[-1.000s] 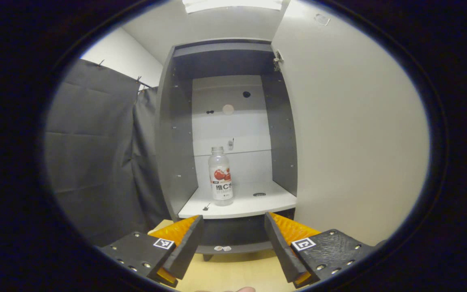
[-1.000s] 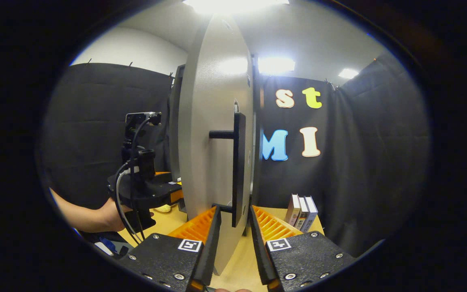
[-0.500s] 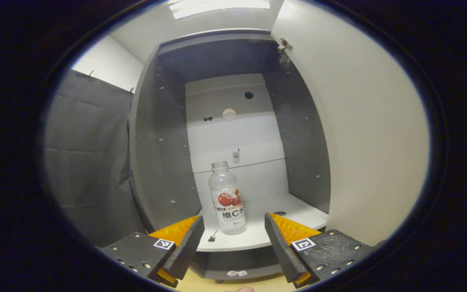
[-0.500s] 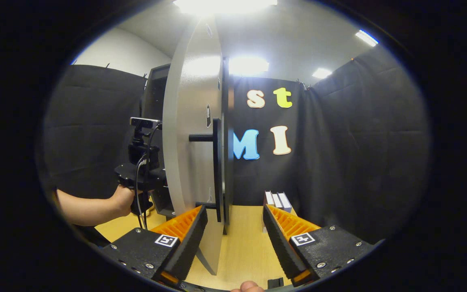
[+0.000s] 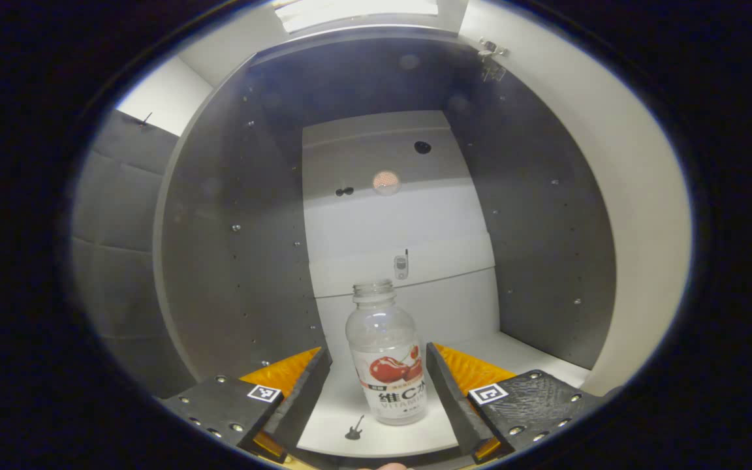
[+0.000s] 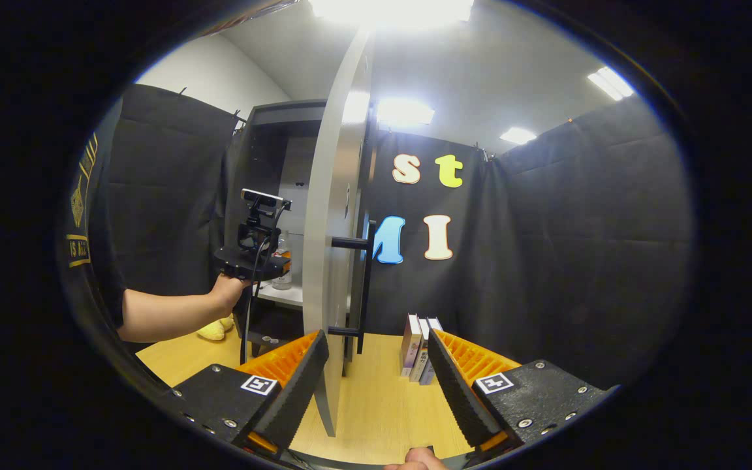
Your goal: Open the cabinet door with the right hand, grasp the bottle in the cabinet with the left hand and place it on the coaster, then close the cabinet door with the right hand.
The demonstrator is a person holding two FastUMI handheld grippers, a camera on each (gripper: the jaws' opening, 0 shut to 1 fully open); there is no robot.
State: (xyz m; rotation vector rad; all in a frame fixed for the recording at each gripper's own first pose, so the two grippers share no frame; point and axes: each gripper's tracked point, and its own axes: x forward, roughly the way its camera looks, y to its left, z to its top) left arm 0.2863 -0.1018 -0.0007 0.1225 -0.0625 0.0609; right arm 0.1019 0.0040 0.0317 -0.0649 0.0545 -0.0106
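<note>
With the cabinet door (image 6: 330, 261) already swung wide, the first step of the task looked done, and the work stood at the grasp. Taken from left to right in the left gripper view, the dark side wall of the cabinet (image 5: 232, 248) came first, then the left gripper (image 5: 376, 391) with its two fingers spread and nothing pinched, and between those fingers the bottle (image 5: 388, 356) stood upright and uncapped on the white shelf (image 5: 526, 356). Each finger flanked the bottle with a gap still showing on either side, so no contact had been made; a small dark mark lay on the shelf just in front of the bottle. Farther right, the pale inner face of the open door filled the edge.

In the right gripper view, the person's arm reached in from the left toward the cabinet, holding the left gripper at shelf height with the bottle just beyond it. Next came the door, edge-on, with its dark bar handle (image 6: 366, 281), and the right gripper (image 6: 376, 385) hung apart from it, fingers spread and empty. Some books (image 6: 418, 349) stood on the wooden table (image 6: 382, 405) to the right.

Judging by this, closing on the bottle, carrying it to the coaster and shutting the door were all left
</note>
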